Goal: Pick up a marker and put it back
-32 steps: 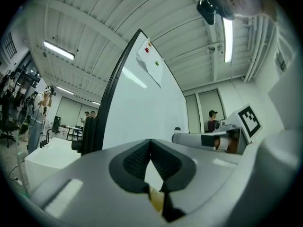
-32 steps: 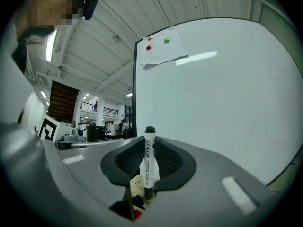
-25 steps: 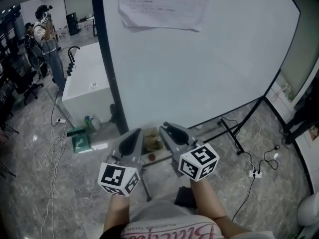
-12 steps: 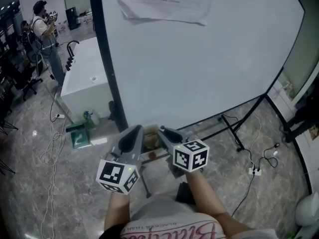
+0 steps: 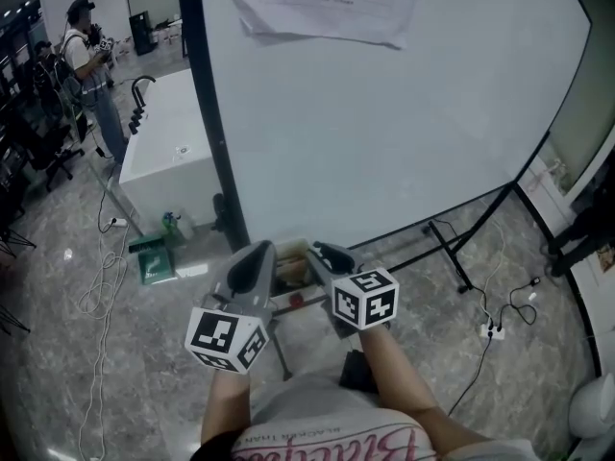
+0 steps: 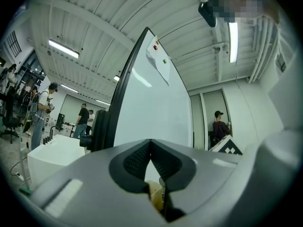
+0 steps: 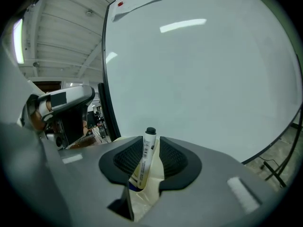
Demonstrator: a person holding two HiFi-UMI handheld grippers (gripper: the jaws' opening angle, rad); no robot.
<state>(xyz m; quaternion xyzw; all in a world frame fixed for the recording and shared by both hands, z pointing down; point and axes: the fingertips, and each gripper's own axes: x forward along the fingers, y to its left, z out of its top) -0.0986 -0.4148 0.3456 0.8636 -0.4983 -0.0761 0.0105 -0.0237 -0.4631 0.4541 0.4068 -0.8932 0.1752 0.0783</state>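
A large whiteboard (image 5: 384, 133) in a black frame fills the middle of the room, with sheets of paper (image 5: 327, 8) stuck near its top edge. Just left of it stands a white counter (image 5: 168, 161). The floor (image 5: 58, 373) is grey marbled stone, with loose cables (image 5: 101, 286) trailing across it. Overhead, strip lights (image 6: 64, 48) run along a white ribbed ceiling (image 6: 94, 13). A person (image 5: 91, 65) stands at the far left.

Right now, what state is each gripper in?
Left gripper: jaws shut, nothing held.
Right gripper: jaws opening, marker standing between them.
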